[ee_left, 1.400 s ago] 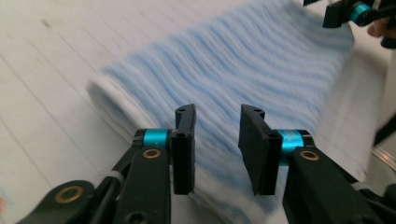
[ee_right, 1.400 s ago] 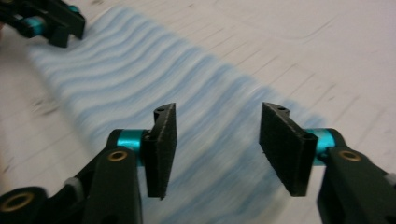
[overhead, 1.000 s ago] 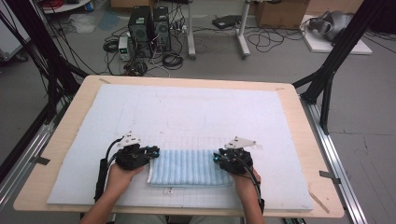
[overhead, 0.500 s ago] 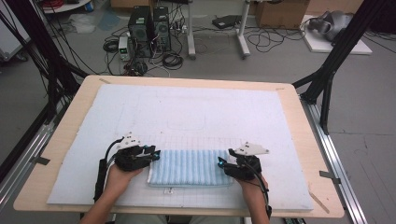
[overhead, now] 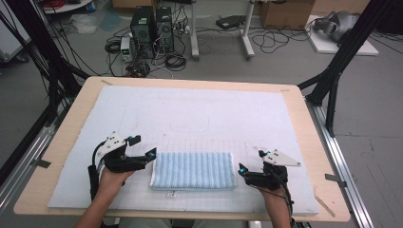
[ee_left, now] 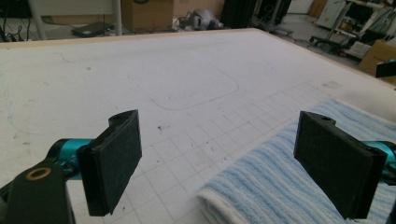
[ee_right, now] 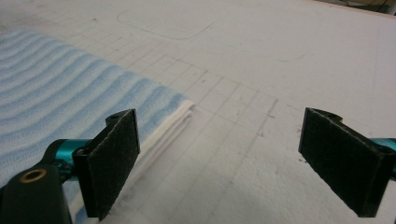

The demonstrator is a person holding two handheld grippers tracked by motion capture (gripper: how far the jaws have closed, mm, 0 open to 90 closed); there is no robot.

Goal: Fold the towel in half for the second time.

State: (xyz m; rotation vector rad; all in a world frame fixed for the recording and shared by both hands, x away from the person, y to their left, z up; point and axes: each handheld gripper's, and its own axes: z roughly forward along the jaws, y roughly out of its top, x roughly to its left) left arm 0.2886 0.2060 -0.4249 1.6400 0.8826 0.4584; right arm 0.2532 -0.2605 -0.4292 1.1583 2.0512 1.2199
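Left hand-held gripper (overhead: 142, 147) just opening, jaws wide, nothing held, beside towel's left edge | folded blue striped towel (overhead: 194, 170) flat on desk (overhead: 190, 85) mat, soft, light, floppy: pinch corners or folded edge | right hand-held gripper (overhead: 251, 161) just opening too, empty, off right edge

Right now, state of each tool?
Left tool: jaws just opened, empty, at the folded towel's left end.
Right tool: jaws just opened, empty, beside its right end.

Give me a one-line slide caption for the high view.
Folded blue striped towel on the white mat, open left gripper and right gripper at its ends.
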